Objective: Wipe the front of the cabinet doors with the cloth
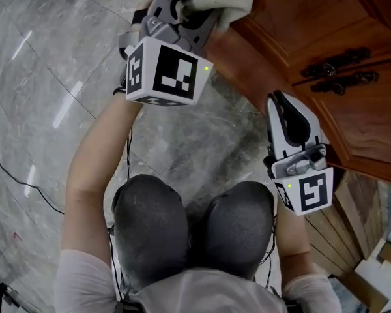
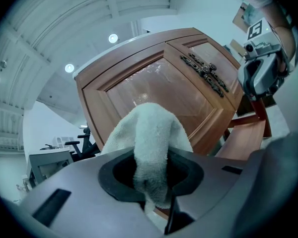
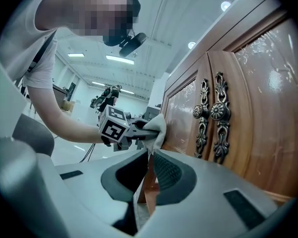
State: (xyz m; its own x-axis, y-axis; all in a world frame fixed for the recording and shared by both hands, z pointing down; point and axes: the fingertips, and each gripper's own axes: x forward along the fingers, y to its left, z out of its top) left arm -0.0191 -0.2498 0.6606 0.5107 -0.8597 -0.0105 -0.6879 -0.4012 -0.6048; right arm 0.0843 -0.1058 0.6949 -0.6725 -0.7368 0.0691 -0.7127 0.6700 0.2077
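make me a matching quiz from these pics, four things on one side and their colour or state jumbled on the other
Things:
1. cloth
2. right gripper
3. door handles
4. floor

Colour or state:
A. grey with pale veins
B. dark ornate metal
C. white, clamped in the left gripper
D. shut, holding nothing

Pairs: 1-C, 2-D, 3-B, 4-A

The cloth (image 2: 151, 133) is fluffy white terry; the cabinet doors (image 2: 139, 90) are glossy varnished wood, with dull dark metal handles (image 3: 211, 115) on them.
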